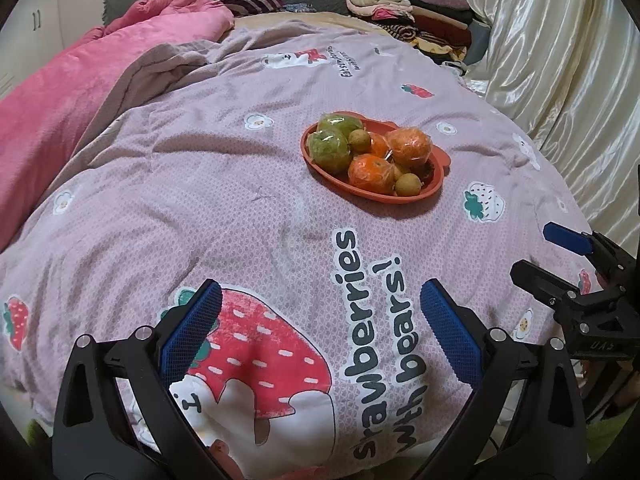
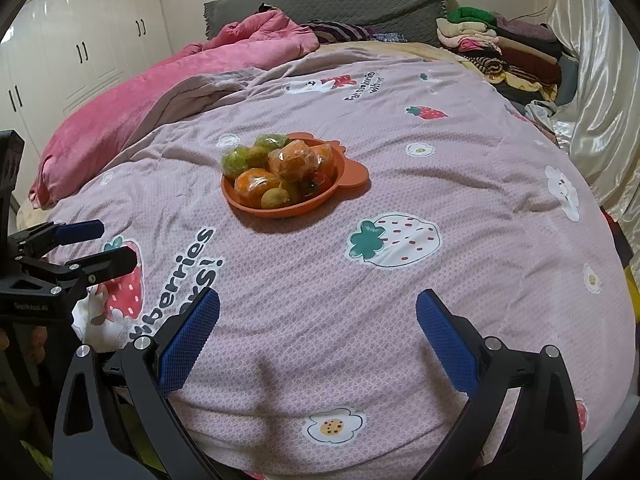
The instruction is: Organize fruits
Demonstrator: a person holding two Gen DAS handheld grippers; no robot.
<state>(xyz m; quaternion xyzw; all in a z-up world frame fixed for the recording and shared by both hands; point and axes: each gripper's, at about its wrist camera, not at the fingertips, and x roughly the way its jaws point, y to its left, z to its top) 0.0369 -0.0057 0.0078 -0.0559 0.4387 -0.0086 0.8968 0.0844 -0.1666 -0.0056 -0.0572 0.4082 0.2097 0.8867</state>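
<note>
In right view only: wardrobe [image 2: 80,52].

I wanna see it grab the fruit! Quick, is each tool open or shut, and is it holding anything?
Left tool: open, holding nothing.
Right tool: open, holding nothing.
All the fruit sits in the orange plate.

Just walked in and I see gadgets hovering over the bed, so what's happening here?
A person is holding a two-finger tool in each hand over a bed with a strawberry-print quilt. Both the left tool and the right tool are open and empty. Ahead of them, an orange plate on the quilt holds plastic-wrapped orange fruits, green ones and small brownish ones. Neither tool touches the fruit.
</note>
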